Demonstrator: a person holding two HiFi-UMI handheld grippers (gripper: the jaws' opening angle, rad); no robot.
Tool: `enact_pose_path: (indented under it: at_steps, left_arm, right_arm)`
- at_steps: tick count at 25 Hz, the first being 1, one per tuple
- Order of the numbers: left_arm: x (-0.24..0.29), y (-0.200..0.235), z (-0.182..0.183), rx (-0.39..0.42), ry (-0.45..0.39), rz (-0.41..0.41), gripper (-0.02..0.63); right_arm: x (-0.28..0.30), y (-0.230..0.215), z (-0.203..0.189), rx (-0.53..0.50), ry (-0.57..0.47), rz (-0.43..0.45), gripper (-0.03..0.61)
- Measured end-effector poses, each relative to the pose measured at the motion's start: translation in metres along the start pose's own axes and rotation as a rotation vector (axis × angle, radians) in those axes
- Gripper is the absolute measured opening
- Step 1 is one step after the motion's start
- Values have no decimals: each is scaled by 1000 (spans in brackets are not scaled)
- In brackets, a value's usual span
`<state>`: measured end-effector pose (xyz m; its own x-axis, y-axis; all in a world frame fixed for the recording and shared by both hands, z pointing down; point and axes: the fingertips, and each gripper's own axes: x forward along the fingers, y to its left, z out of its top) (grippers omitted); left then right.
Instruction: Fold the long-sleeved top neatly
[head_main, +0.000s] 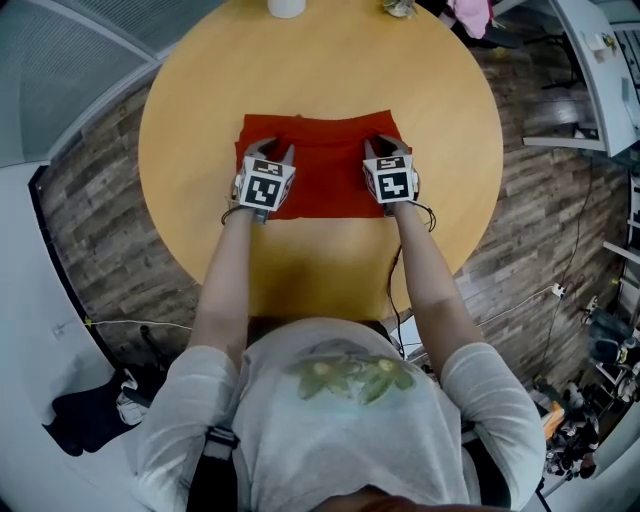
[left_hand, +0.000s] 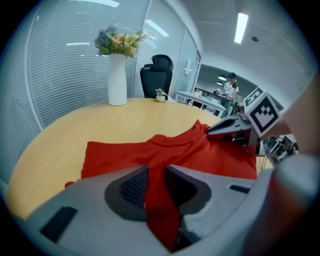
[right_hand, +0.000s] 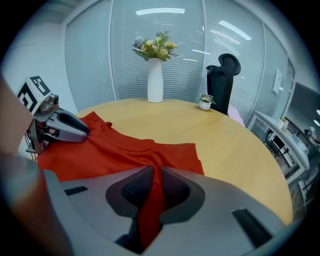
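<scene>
The red long-sleeved top (head_main: 325, 170) lies as a wide folded rectangle in the middle of the round wooden table (head_main: 330, 70). My left gripper (head_main: 273, 153) is at the cloth's left part, shut on a pinch of red fabric (left_hand: 159, 200) that runs up between its pads (left_hand: 134, 186). My right gripper (head_main: 384, 146) is at the right part, likewise shut on a ridge of red fabric (right_hand: 150, 205). The fabric rises slightly at both pinches. Each gripper shows in the other's view: the right gripper (left_hand: 231, 128) and the left gripper (right_hand: 67, 126).
A white vase with flowers (left_hand: 117, 80) (right_hand: 155, 80) stands at the table's far edge, with a small potted plant (right_hand: 204, 103) beside it. A black office chair (right_hand: 222, 82) stands behind the table. Bare tabletop surrounds the cloth.
</scene>
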<state>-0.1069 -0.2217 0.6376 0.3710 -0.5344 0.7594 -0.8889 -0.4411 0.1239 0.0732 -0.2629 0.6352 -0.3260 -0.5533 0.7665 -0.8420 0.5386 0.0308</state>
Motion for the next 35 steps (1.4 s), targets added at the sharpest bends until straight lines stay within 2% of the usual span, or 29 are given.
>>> enact_pose_path:
  at_steps: [7, 11, 14, 16, 17, 20, 24, 27, 29, 35]
  left_arm:
    - [-30, -45, -46, -36, 70, -175, 98]
    - [-37, -56, -60, -26, 87, -170, 98]
    - [-48, -58, -55, -44, 111, -168, 98]
    - [-65, -64, -46, -33, 76, -171, 98]
    - [-76, -70, -41, -19, 46, -171, 98]
    - [-110, -92, -31, 32, -41, -147, 98]
    - [-135, -134, -36, 75, -88, -131, 98]
    - [-136, -179, -51, 99, -75, -167, 98]
    - [-132, -212, -60, 130, -51, -203, 98]
    - [-107, -306, -74, 184, -30, -293, 218]
  right_arm:
    - [-54, 29, -69, 110, 24, -6, 61]
    - [-67, 39, -90, 140, 61, -3, 61]
    - [-75, 45, -88, 187, 130, 88, 66]
    - [-93, 49, -72, 250, 85, 159, 131]
    - [-104, 49, -64, 271, 44, 178, 138]
    - [-133, 36, -58, 266, -30, 169, 158]
    - [-148, 6, -71, 296, -49, 149, 170]
    - [-153, -13, -84, 363, -48, 148, 170]
    - [-152, -19, -91, 366, -36, 156, 170]
    - [-142, -24, -103, 332, 18, 243, 175]
